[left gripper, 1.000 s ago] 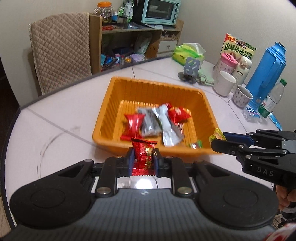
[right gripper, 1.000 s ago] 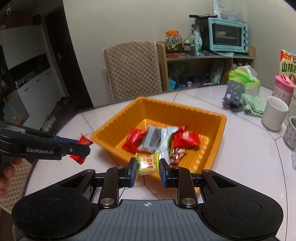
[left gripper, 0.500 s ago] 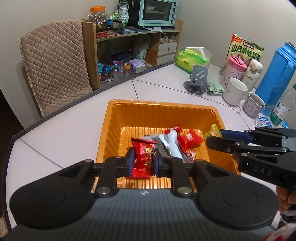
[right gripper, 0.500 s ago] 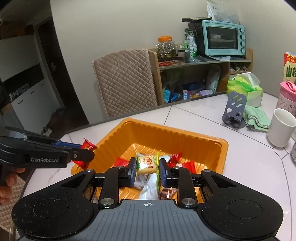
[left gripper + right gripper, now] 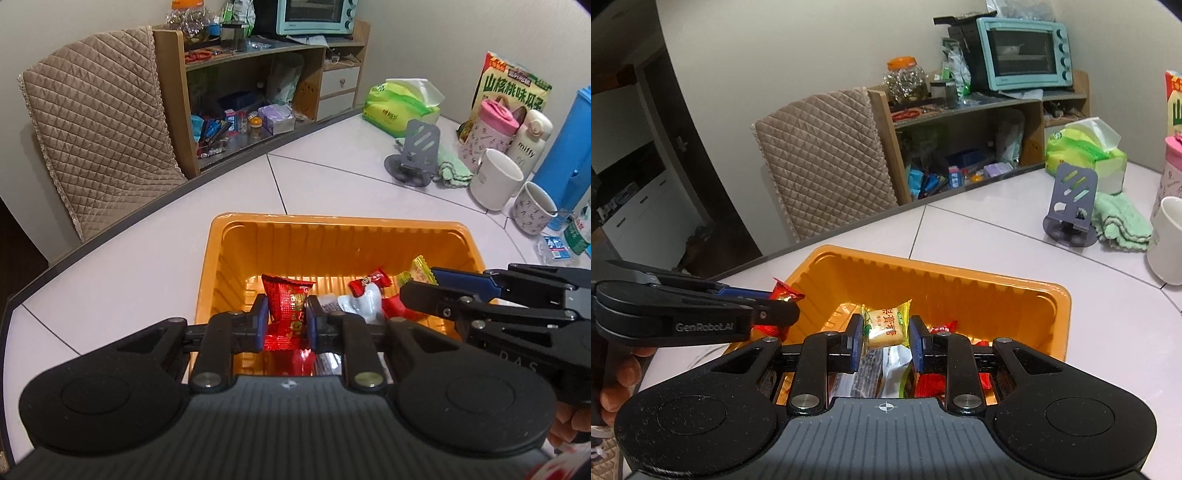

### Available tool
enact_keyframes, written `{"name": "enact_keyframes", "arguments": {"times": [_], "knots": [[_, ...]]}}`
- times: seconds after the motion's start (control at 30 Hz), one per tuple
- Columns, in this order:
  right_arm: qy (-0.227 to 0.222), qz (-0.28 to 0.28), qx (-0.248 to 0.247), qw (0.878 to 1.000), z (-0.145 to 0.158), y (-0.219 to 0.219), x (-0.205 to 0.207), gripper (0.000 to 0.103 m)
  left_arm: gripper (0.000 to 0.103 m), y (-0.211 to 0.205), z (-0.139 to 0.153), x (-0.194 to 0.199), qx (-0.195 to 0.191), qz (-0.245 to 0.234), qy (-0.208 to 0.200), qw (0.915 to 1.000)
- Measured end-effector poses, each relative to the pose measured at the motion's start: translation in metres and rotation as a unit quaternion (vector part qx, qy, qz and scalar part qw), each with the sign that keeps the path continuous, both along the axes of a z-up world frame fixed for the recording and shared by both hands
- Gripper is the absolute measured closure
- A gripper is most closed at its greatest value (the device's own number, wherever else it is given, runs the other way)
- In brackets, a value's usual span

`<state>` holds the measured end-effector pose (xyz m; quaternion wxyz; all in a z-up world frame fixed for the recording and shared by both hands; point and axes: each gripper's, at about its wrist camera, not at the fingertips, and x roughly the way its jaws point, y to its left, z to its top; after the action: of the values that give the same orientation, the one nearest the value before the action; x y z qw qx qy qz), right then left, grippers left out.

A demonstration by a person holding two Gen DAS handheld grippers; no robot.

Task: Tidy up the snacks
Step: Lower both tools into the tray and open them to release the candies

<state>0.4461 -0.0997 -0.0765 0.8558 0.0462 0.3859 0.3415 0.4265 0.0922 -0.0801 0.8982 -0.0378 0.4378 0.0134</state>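
Snacks ride in both claws: the left gripper [image 5: 284, 320] pinches a red packet [image 5: 287, 300], the right gripper [image 5: 886, 336] a yellow candy [image 5: 886, 326]. A second ago each hung short of the orange tray's [image 5: 236, 236] near rim — now both hover over its inside, loose wrappers [image 5: 364, 300] lying just beyond and beneath the fingertips. Only the release seems left.

Colours and patterns on the table

Orange tray [image 5: 334, 236] with ribbed walls; red snack packet [image 5: 286, 301] with gold print; yellow snack packet [image 5: 886, 326] with green edges and red characters. Beige chair cover [image 5: 99, 122] is diamond-quilted. Teal oven [image 5: 1023, 55], blue flask [image 5: 565, 147], white mug [image 5: 496, 179], pale tiled table [image 5: 122, 273].
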Motion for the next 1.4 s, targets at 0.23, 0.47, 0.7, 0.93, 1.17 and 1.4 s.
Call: {"name": "enact_keyframes", "arguments": {"times": [0.23,0.47,0.7,0.93,1.17,1.4], "knots": [[0.011,-0.005,0.002,1.000,-0.008,0.007,0.010,0.076,0.084,0.003,-0.011,0.016,0.004,-0.004,0.009,0.9999],[0.020,-0.011,0.005,1.000,-0.013,0.010,0.019,0.076,0.084,0.004,-0.018,0.027,0.006,-0.003,0.014,0.9999],[0.025,-0.014,0.005,1.000,-0.017,0.011,0.021,0.076,0.068,0.009,-0.019,0.030,0.001,0.004,0.010,0.9999],[0.031,-0.016,0.005,0.999,-0.020,0.012,0.025,0.076,0.067,0.011,-0.018,0.029,0.001,0.004,0.005,1.0000],[0.035,-0.017,0.008,0.999,-0.022,0.016,0.030,0.076,0.067,0.011,-0.016,0.029,0.001,0.003,0.003,1.0000],[0.029,-0.020,0.020,0.999,-0.020,0.021,0.034,0.076,0.067,0.012,-0.015,0.028,0.000,0.008,0.002,1.0000]]}}
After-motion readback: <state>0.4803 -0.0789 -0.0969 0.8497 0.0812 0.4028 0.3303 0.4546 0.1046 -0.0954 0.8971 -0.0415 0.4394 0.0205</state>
